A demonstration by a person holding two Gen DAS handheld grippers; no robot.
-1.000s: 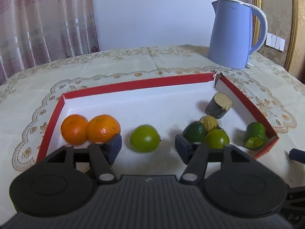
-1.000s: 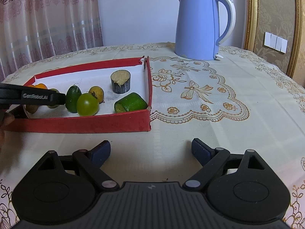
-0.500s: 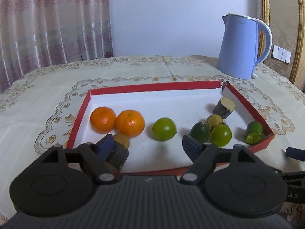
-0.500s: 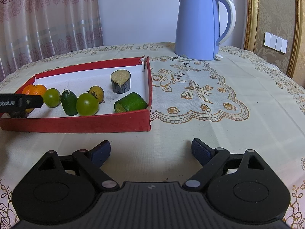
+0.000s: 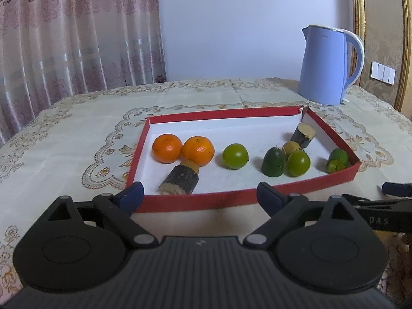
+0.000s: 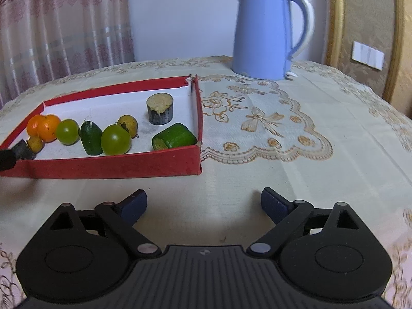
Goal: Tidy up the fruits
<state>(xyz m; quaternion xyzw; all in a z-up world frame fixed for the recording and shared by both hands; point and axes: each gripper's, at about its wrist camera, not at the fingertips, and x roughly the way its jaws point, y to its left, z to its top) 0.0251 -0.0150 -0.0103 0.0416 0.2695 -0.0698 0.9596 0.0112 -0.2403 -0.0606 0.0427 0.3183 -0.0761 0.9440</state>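
A red-walled tray (image 5: 206, 202) (image 6: 116, 166) holds the fruit. Two oranges (image 5: 167, 148) (image 5: 198, 150) sit at its left end, with a dark cut stalk piece (image 5: 180, 179) lying on its side just in front of them. To their right come a round green fruit (image 5: 234, 155), then a dark green fruit (image 5: 273, 162), a lighter green one (image 5: 298, 163), a small yellow one (image 5: 290, 147), an upright dark stub (image 5: 303, 135) and a cut green piece (image 5: 336, 161). My left gripper (image 5: 199, 197) is outside the tray's near wall, jaws opening, nothing between them. My right gripper (image 6: 203, 202) is open over bare cloth.
A blue kettle (image 5: 331, 64) (image 6: 265, 33) stands at the back right on the embroidered tablecloth (image 6: 283, 128). Curtains hang behind on the left, a gold frame on the right. The right gripper's tip (image 5: 395, 188) shows at the left wrist view's right edge.
My left gripper let go of the dark stalk piece, which now lies in front of the oranges. It drew back out of the tray and its jaws spread wider. The right gripper stayed put.
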